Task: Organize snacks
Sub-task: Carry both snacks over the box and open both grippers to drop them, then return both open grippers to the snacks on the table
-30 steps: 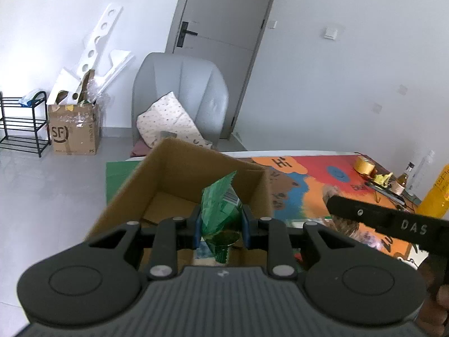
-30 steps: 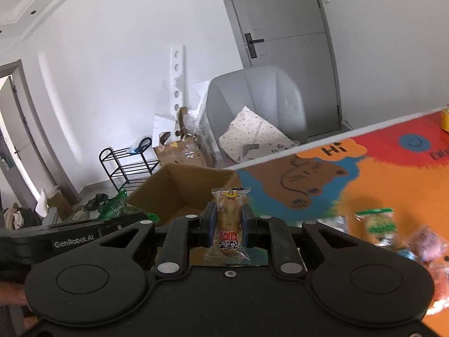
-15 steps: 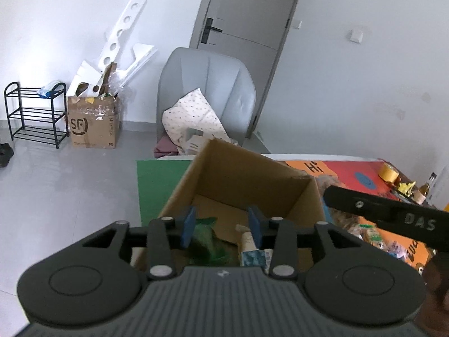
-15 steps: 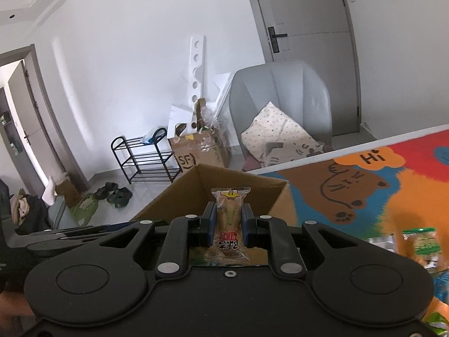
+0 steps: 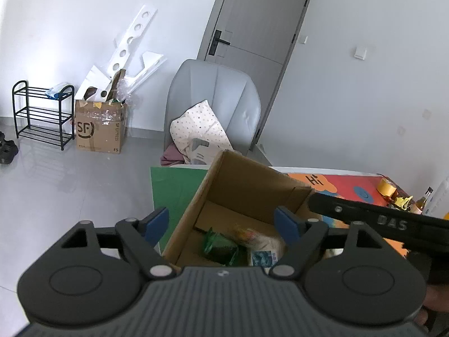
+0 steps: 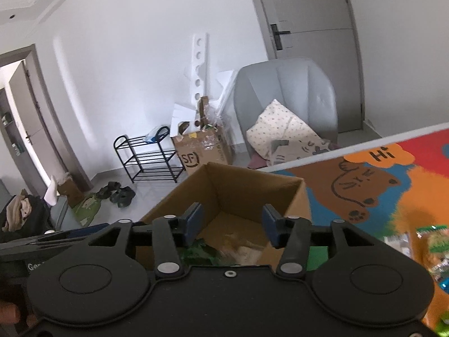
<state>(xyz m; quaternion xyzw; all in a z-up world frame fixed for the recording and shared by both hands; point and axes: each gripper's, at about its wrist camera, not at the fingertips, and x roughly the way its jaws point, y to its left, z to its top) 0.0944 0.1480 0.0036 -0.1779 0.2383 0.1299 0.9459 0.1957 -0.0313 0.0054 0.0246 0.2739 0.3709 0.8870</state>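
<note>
Right wrist alone shows table snacks (image 6: pixel 430 241).

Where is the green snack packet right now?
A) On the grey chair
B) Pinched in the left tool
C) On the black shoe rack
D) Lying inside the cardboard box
D: the green snack packet lies on the floor of the cardboard box, below the left tool, whose jaws stand apart with nothing between them.

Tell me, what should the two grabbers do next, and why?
Probably swing the right gripper back over the colourful mat for another snack packet. Both it and the left gripper have just been opening, nothing sits between their pads, and a green packet and others already lie in the cardboard box. More packets wait on the mat.
</note>
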